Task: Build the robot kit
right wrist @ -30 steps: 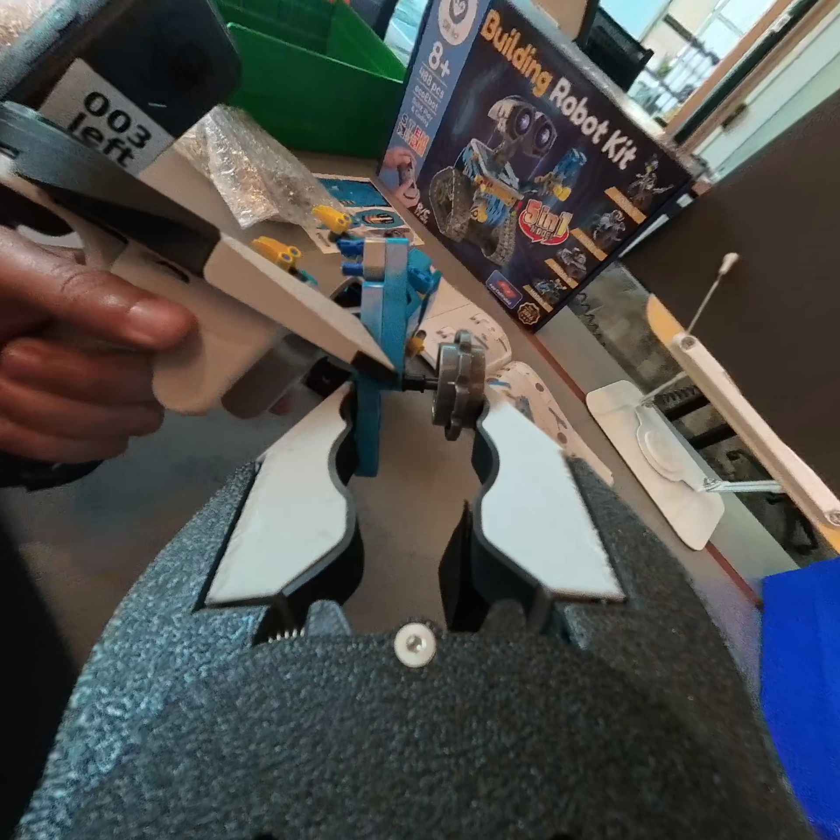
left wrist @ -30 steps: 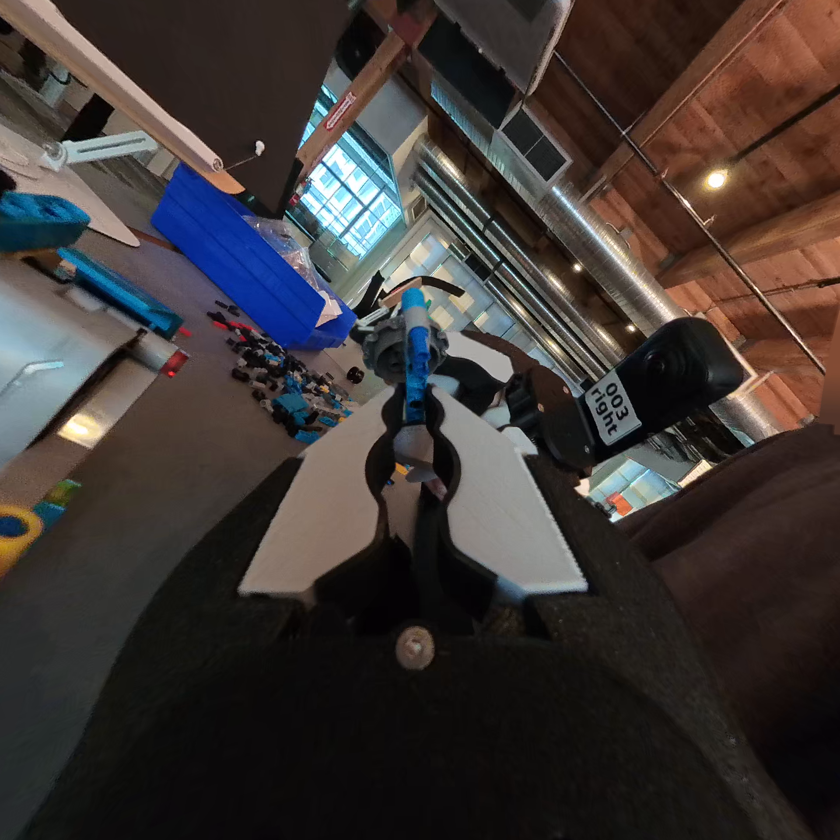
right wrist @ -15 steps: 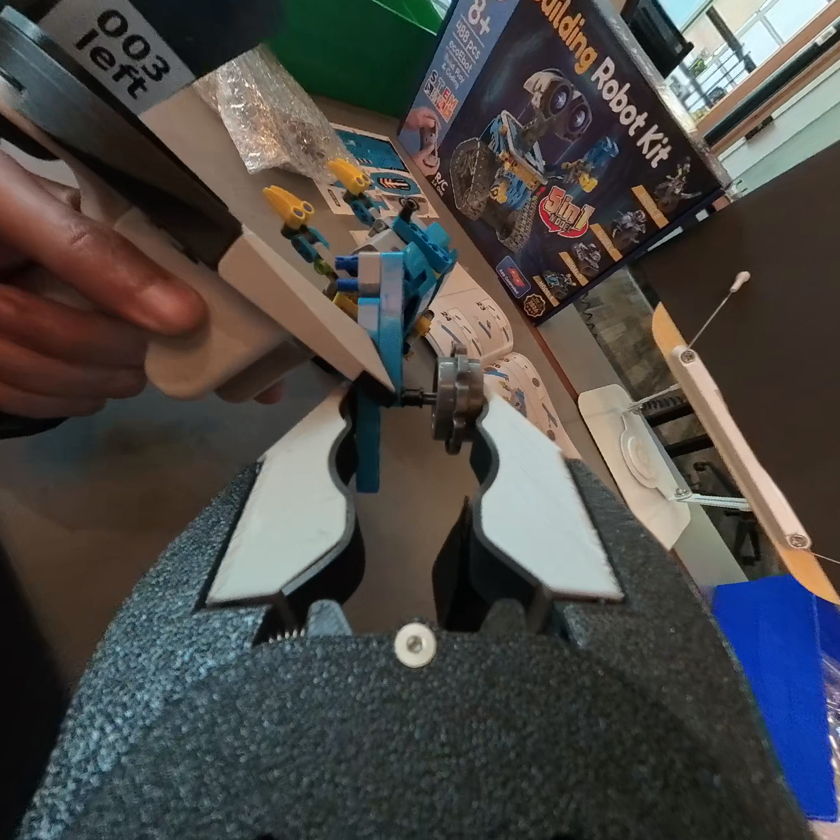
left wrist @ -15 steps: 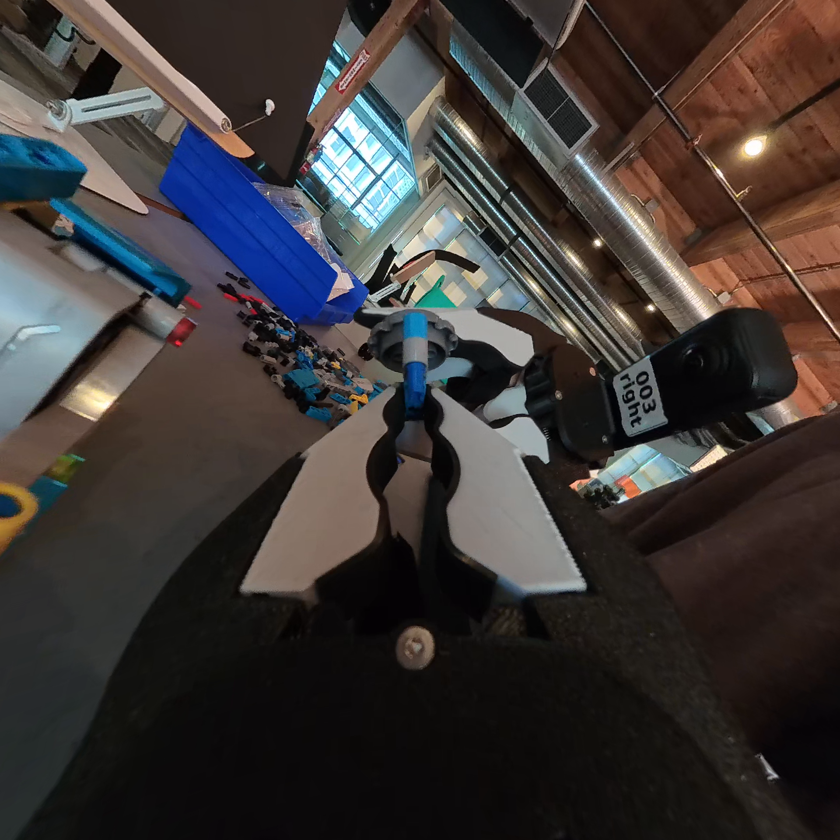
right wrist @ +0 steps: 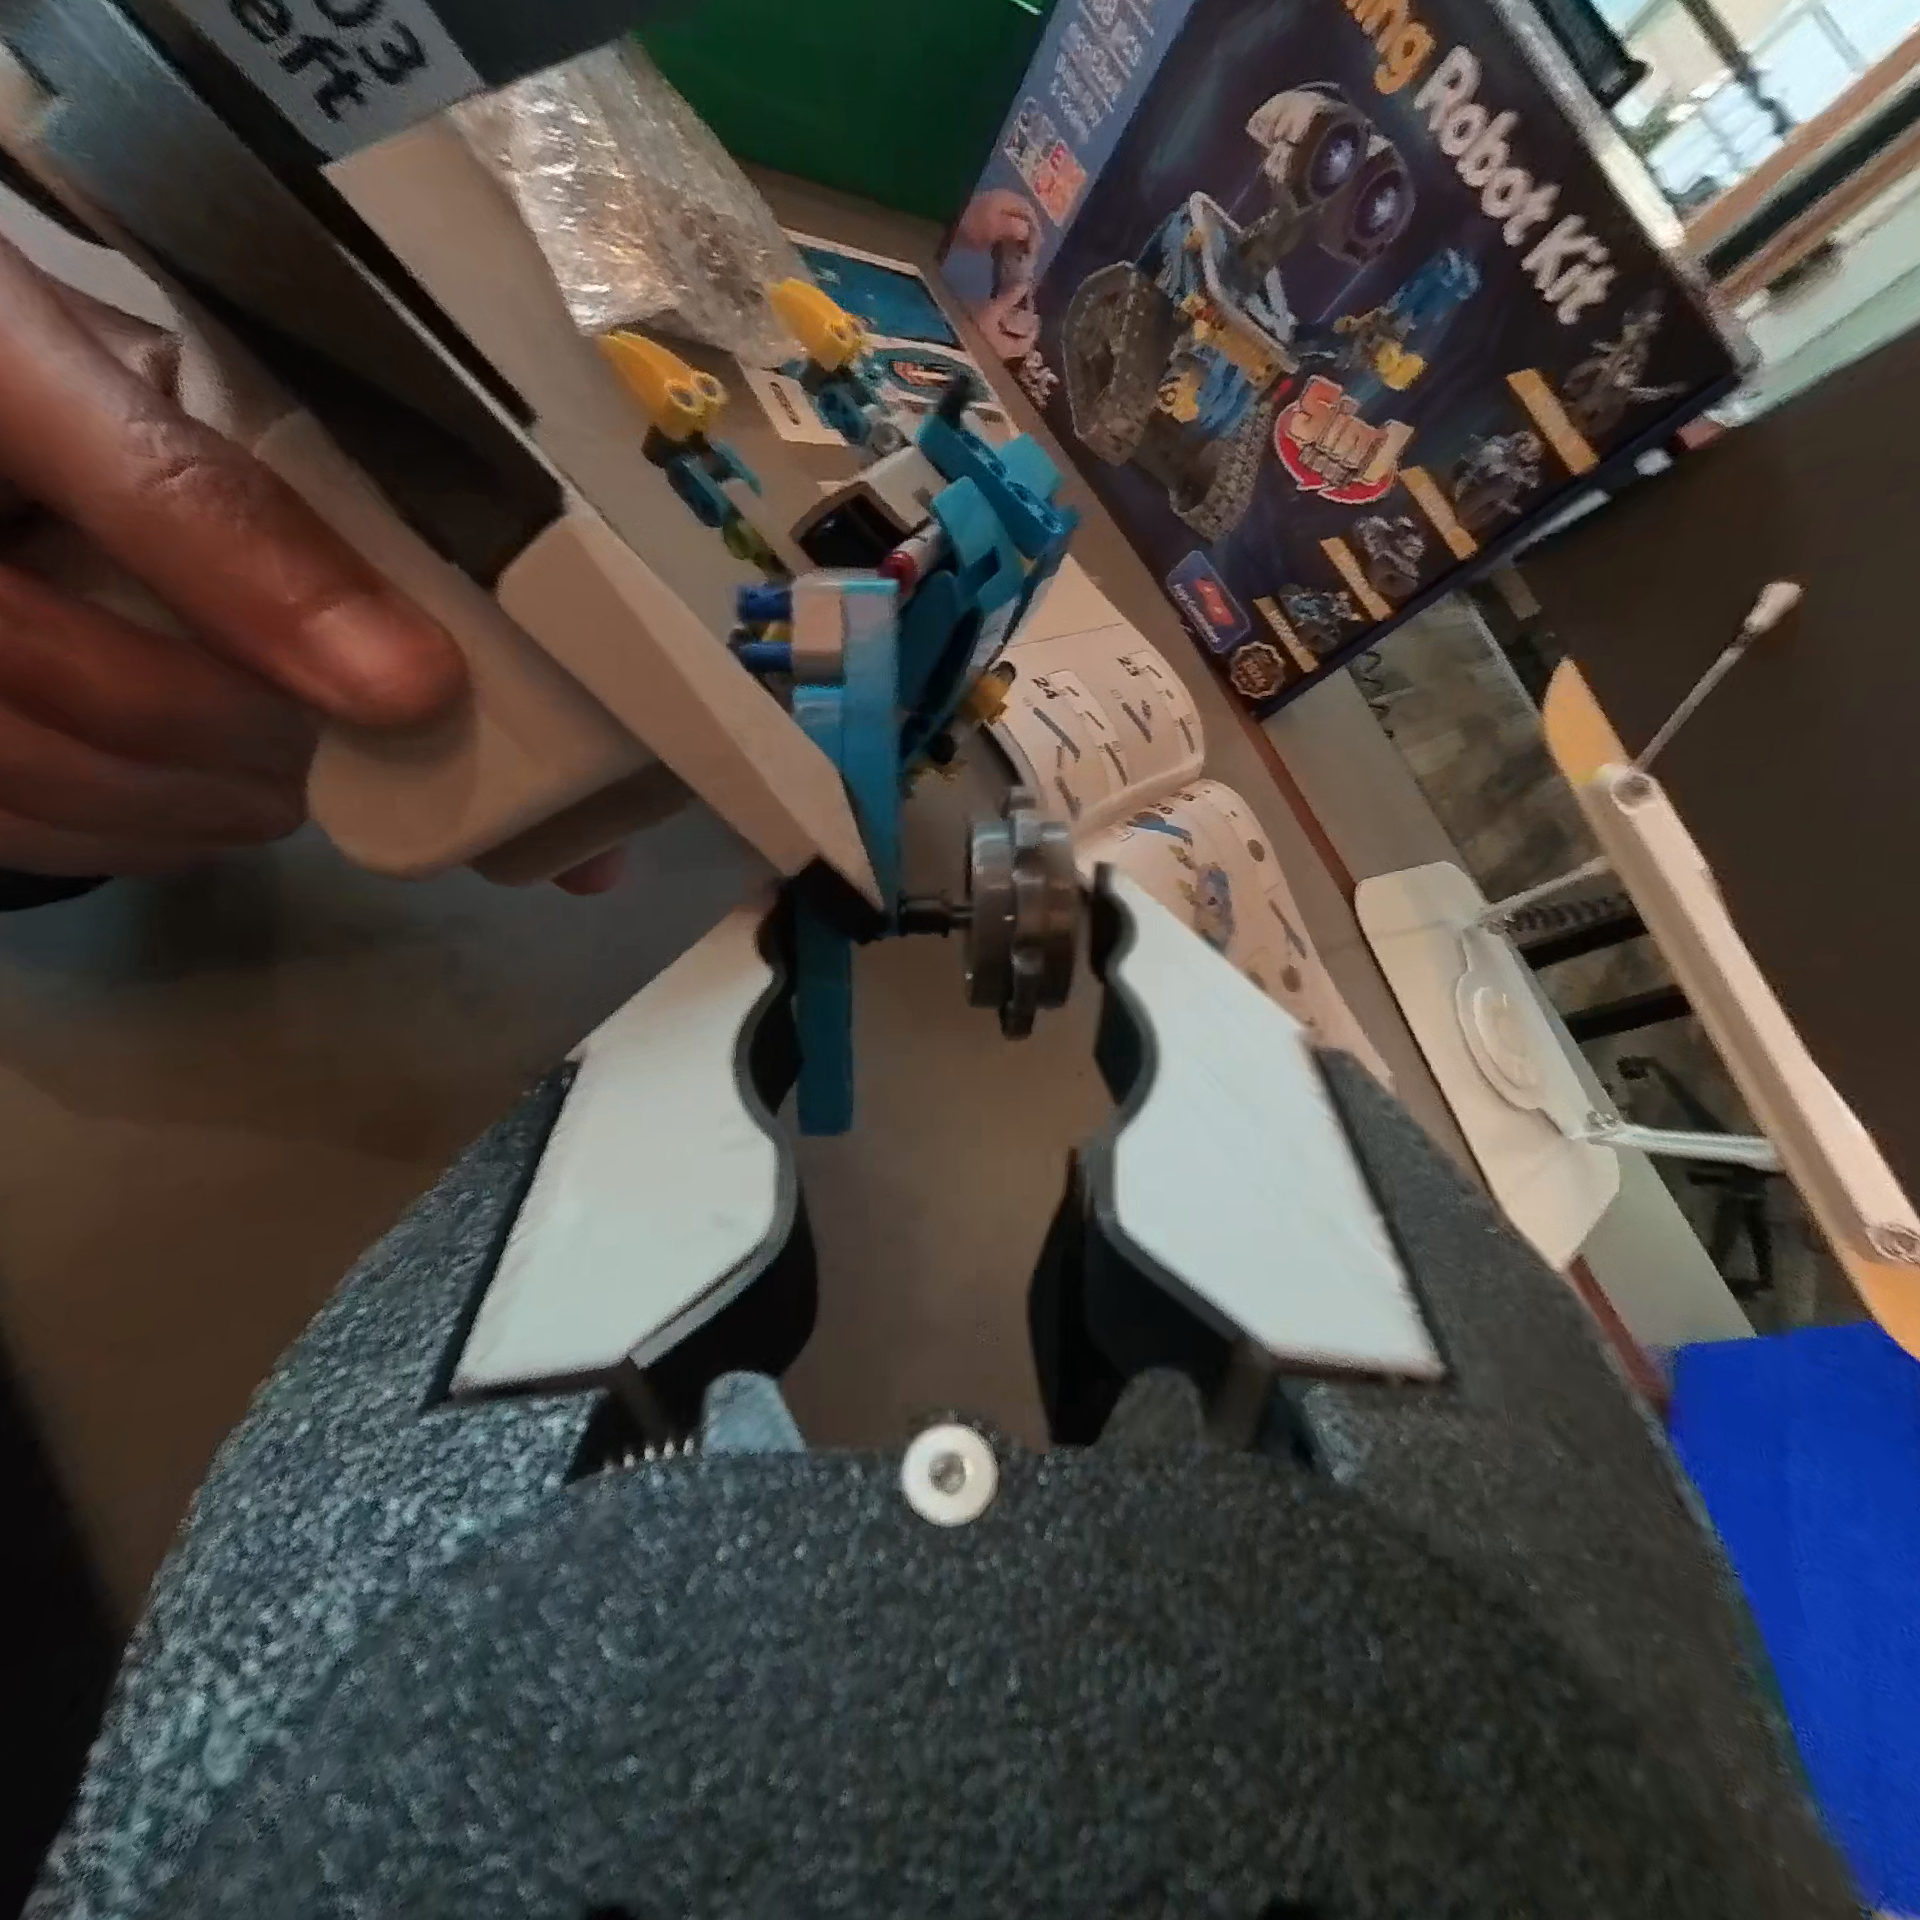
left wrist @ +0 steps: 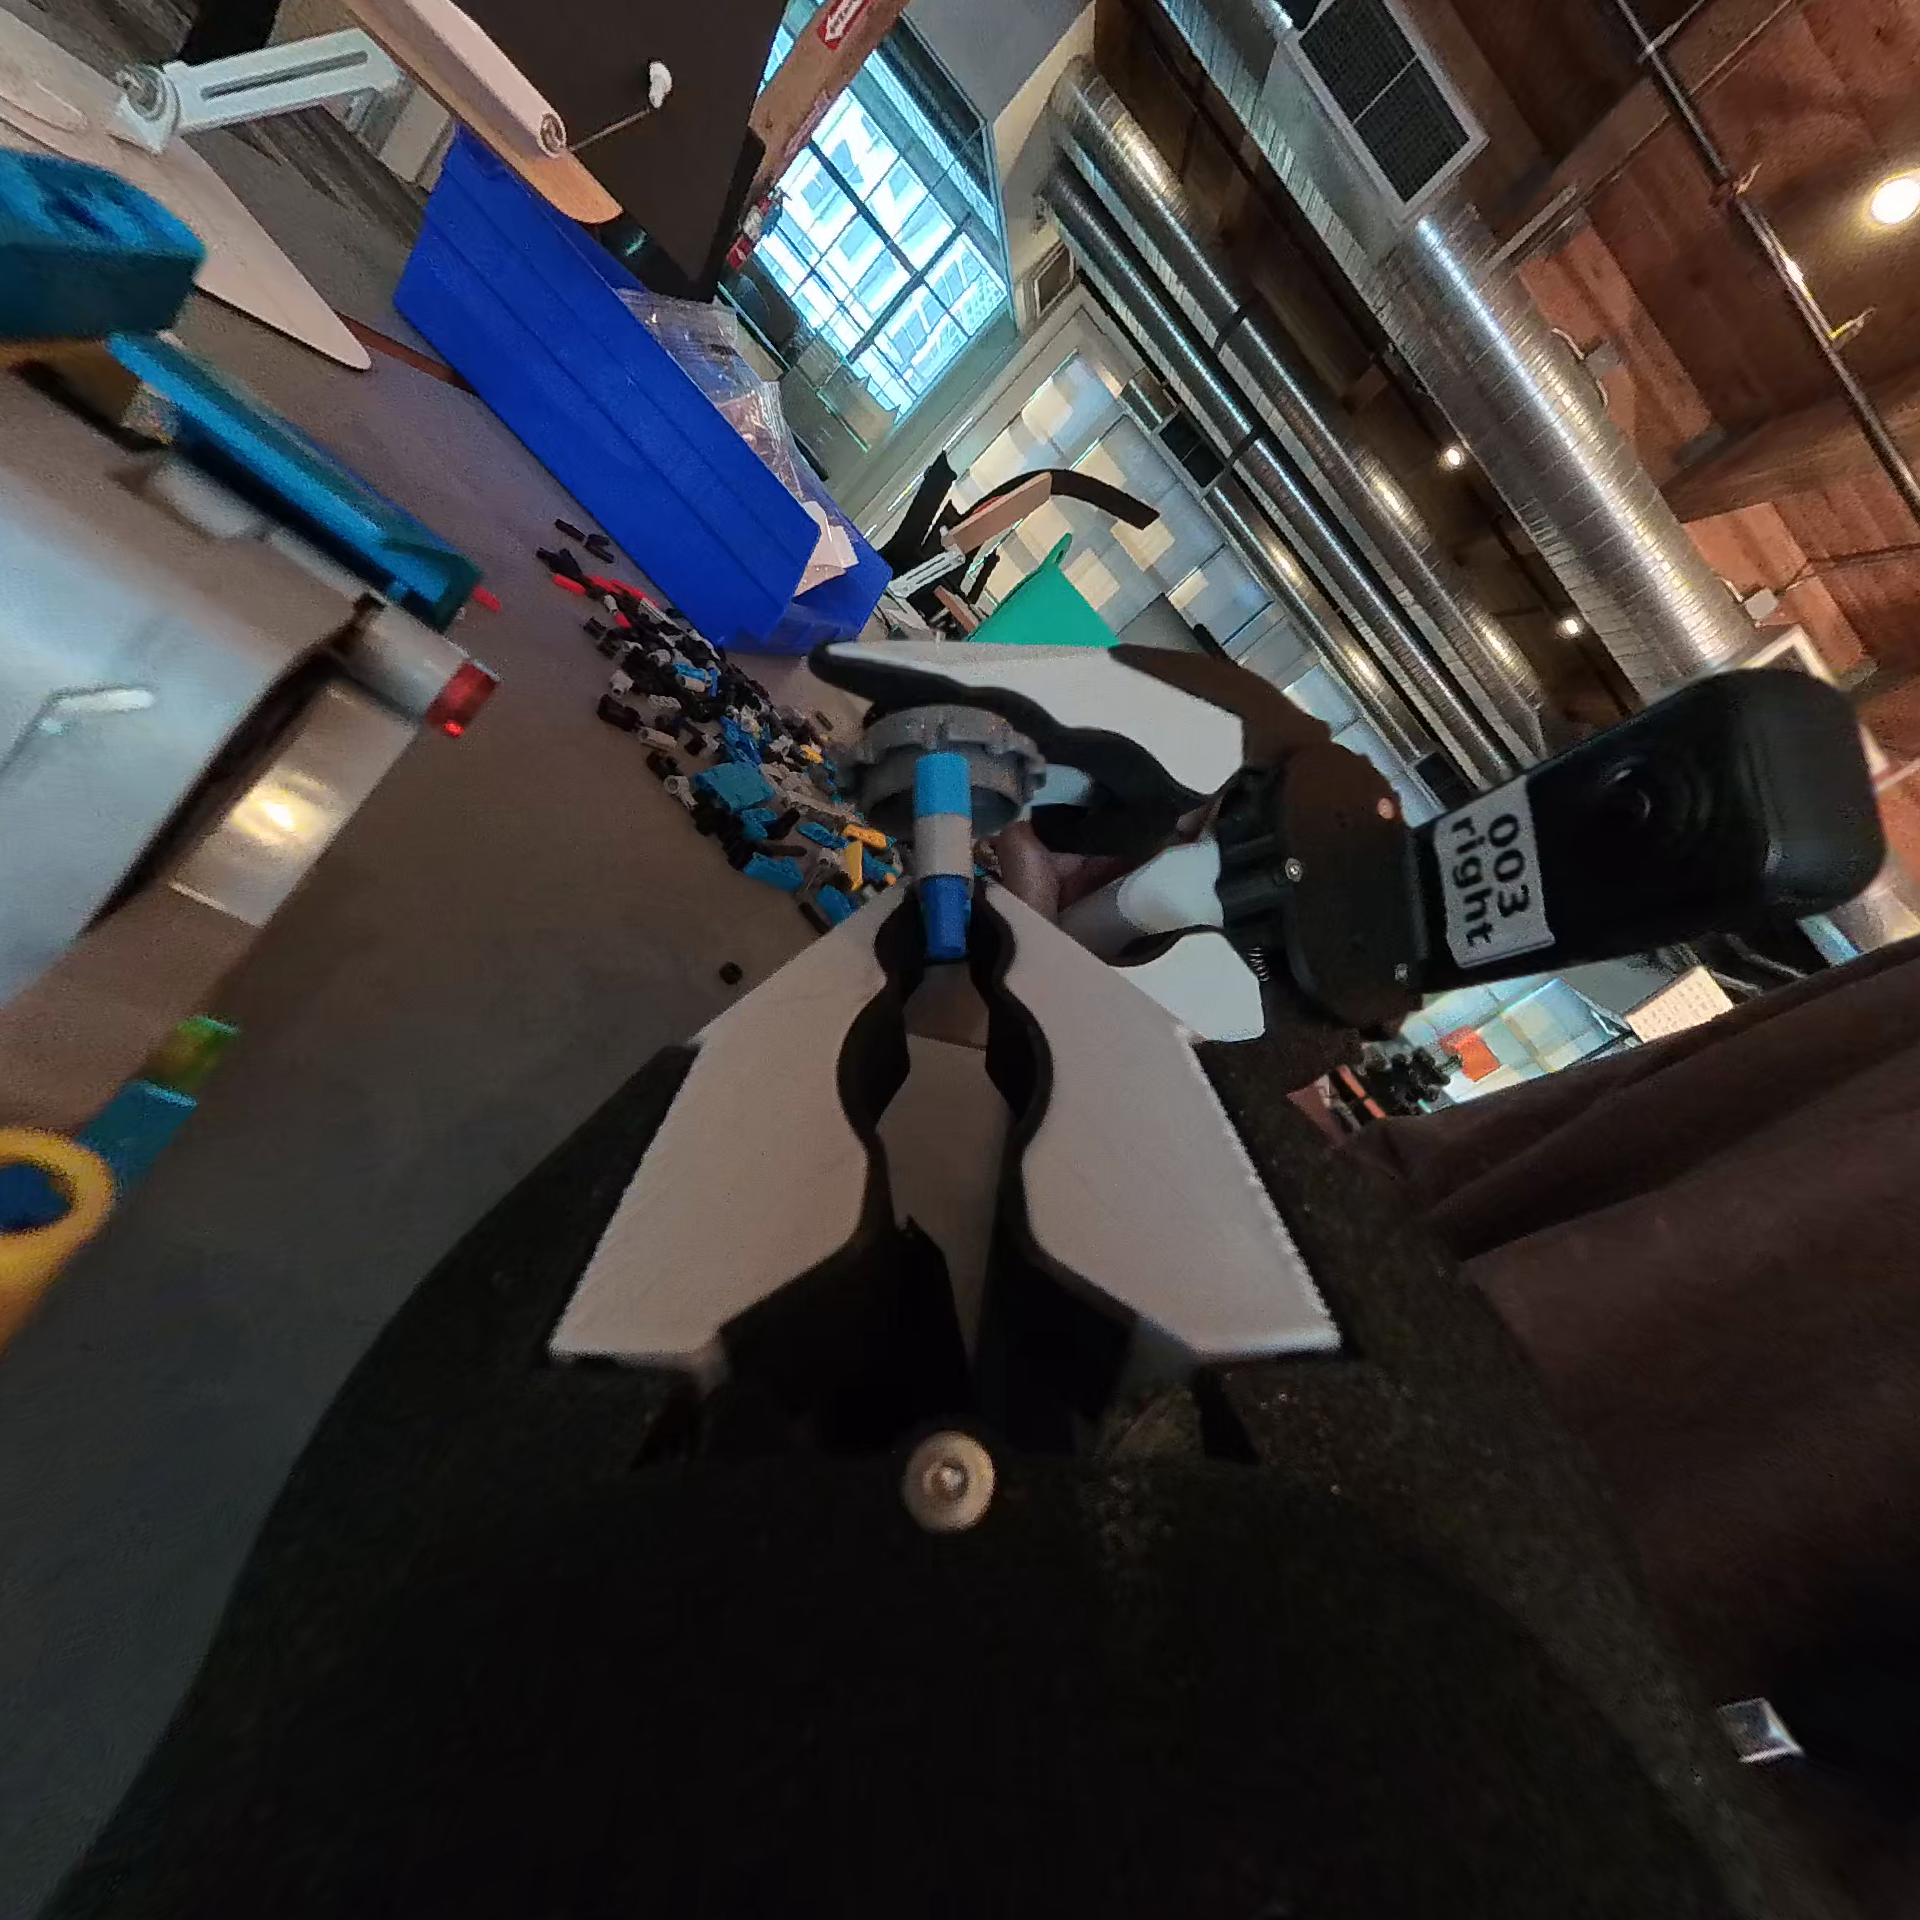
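In the right wrist view a person's hand [right wrist: 187, 623] at the left edge grips the handle of the left tongs [left wrist: 940, 914], whose white fingers are clamped together on a blue brick assembly [right wrist: 862, 748] held in the air above the bench [right wrist: 260, 1039]. A short black axle sticks out of the assembly and carries a grey gear [right wrist: 1013, 914]. The right tongs [right wrist: 935, 935] stand apart, one finger behind the blue beam and the other just beside the outer face of the gear; whether it touches is hard to tell. In the left wrist view the gear sits at the tip of the blue and grey stack, with a right finger lying across it.

Behind, towards the far edge of the bench, lie a crumpled clear bag [right wrist: 634, 197], yellow and blue small parts [right wrist: 675, 405], an open instruction booklet [right wrist: 1122, 727] and a dark kit box [right wrist: 1340, 343] standing upright. The left view shows a heap of loose bricks [left wrist: 727, 769] beside a blue bin [left wrist: 623, 416].

As a judgement: the axle is thin, so pressing off-line could tilt the gear or pry the assembly out of the left grip, and it would fall among the loose parts.

Each tool has a printed label, and the box and booklet bear print; I leave the wording out.
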Demonstrator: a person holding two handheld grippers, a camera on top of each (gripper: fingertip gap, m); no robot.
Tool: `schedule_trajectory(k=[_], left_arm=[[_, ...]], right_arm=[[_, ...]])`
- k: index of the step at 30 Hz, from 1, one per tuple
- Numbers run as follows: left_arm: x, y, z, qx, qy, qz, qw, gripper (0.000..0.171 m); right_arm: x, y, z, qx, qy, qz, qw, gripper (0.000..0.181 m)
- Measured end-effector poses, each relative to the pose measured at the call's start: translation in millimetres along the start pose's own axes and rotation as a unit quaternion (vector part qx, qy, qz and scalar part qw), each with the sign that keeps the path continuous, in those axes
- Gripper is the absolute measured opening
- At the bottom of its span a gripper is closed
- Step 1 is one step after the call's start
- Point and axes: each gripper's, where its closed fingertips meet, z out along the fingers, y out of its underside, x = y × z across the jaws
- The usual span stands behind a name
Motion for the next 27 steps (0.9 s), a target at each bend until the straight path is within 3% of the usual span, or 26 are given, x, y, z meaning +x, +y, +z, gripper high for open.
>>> schedule_trajectory(k=[1,2,7,22,25,27], left_arm=[[0.0,0.7,0.1,-0.001,-0.001,0.001,1.000,0.006],[-0.5,0.7,0.0,-0.001,-0.002,0.000,1.000,0.006],[-3.8,3.2,-0.7,-0.009,-0.009,-0.002,1.000,0.006],[-3.6,3.9,-1.6,-0.009,-0.020,0.020,1.000,0.006],[8.8,-3.4,-1.6,0.013,0.003,0.046,0.999,0.007],[28.6,-18.3,-9.7,0.057,0.036,0.092,0.993,0.007]], right_arm=[[0.1,0.7,0.1,-0.006,0.006,-0.005,1.000,0.057],[-4.5,1.1,0.2,-0.007,-0.004,-0.008,1.000,0.047],[-6.0,3.8,2.3,-0.011,0.002,-0.032,0.999,0.045],[-11.7,5.4,3.5,-0.004,-0.019,0.045,0.999,0.042],[-3.1,-4.6,-3.5,0.012,0.015,0.008,1.000,0.044],[6.1,-16.7,-16.3,0.030,0.050,-0.015,0.998,0.059]])
